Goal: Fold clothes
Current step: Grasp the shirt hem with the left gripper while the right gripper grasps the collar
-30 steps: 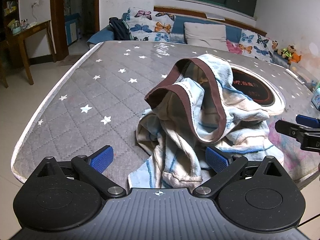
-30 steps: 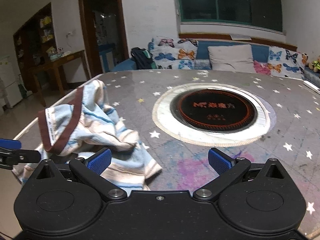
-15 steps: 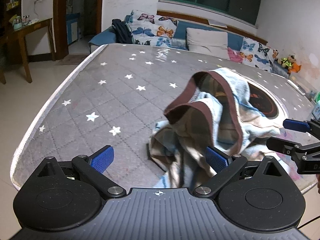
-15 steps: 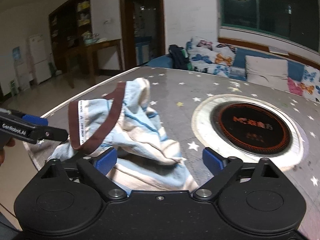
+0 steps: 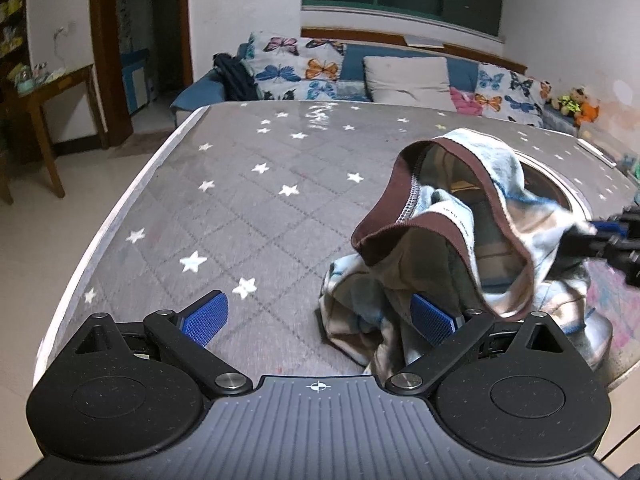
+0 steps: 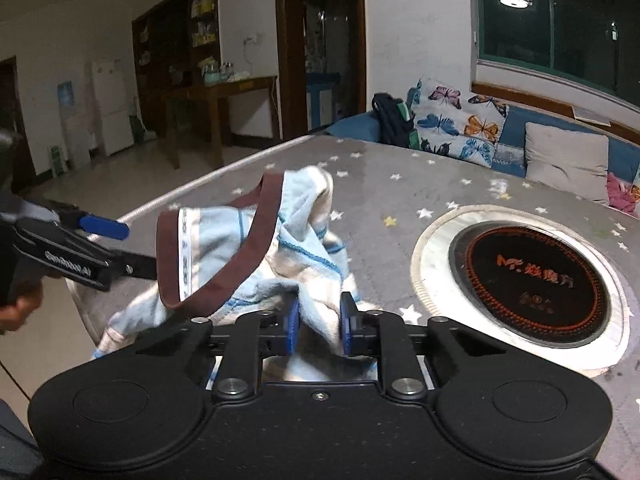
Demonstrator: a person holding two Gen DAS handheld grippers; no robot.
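A light-blue striped garment with a brown waistband lies crumpled and partly raised on the grey star-patterned table cover. My right gripper is closing its jaws, and a fold of the garment is pinched between the blue pads. In the left wrist view the right gripper shows blurred at the garment's right side. My left gripper is open at the garment's near left side, its right pad against the cloth. From the right wrist view the left gripper reaches to the waistband, one fingertip hidden behind it.
A round black hotplate with a pale ring sits in the table to the garment's right. The table's rounded edge runs along the left. A sofa with butterfly cushions stands behind, and a wooden side table by the doorway.
The right gripper's jaws went from wide open to nearly closed on a fold of the garment. The garment slid rightward in the left wrist view and its waistband stands higher.
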